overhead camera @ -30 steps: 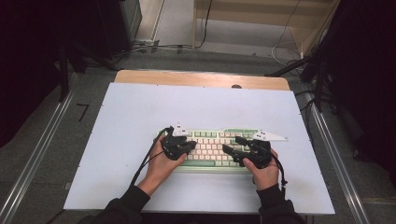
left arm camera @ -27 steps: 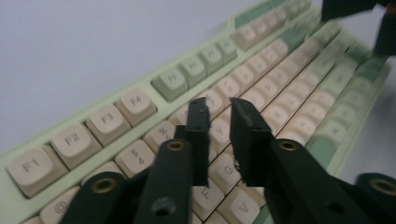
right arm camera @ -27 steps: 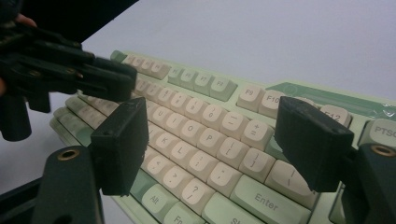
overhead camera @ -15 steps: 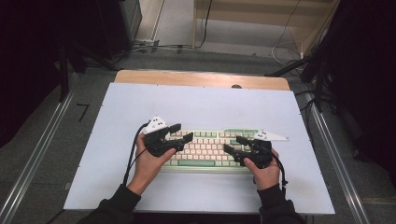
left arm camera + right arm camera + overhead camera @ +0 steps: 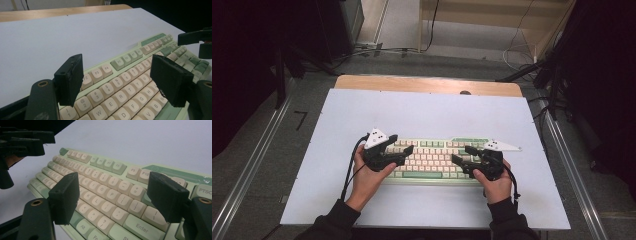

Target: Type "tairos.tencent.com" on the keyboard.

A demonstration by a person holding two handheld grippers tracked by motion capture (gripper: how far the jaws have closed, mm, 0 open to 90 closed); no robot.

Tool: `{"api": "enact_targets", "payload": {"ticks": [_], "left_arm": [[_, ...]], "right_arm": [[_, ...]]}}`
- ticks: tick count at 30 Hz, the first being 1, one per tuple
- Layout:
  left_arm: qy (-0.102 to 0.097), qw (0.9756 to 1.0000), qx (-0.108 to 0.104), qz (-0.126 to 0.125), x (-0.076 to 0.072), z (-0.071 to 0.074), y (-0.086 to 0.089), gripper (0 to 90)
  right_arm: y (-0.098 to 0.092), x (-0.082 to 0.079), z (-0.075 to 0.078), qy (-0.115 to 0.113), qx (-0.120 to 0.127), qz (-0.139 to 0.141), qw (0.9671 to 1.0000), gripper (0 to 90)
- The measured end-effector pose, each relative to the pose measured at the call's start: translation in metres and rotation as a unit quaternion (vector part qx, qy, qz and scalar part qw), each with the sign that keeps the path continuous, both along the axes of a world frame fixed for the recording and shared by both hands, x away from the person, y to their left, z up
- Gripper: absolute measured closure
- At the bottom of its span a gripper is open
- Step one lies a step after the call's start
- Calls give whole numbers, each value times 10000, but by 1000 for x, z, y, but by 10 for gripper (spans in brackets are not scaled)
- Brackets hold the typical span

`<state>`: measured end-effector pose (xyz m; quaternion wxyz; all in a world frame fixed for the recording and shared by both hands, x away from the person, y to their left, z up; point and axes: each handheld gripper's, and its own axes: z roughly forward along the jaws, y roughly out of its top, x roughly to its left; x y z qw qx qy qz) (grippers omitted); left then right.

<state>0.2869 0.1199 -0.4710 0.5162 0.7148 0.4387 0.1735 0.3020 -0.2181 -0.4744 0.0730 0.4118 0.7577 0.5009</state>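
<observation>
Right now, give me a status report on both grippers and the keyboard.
Left gripper just opened, nothing between its jaws. Right gripper open above the keys. Keyboard flat on the table. Nothing in the way.

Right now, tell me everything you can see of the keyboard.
The keyboard looks like plastic: a pale green case, cream letter and number keys, green keys at the edges and in the function row, and a darker green strip at its far right corner. It lies flat on the white table, near the front edge. The left gripper and right gripper hover open over its two ends; I cannot tell whether either touches it.
</observation>
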Motion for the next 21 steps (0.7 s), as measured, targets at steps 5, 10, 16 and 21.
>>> {"api": "enact_targets", "payload": {"ticks": [5,10,16,21], "left_arm": [[26,10000,24,12,0,-2,1,274],[11,10000,28,-19,-1,-1,1,297],[113,9999,47,-8,-2,-4,2,365],[319,9992,205,-112,-1,-7,2,580]], "right_arm": [[1,0,0,15,-15,0,10000,244],[0,0,0,15,-12,1,10000,244],[1,0,0,17,-11,4,10000,244],[1,0,0,30,-14,5,10000,244]]}}
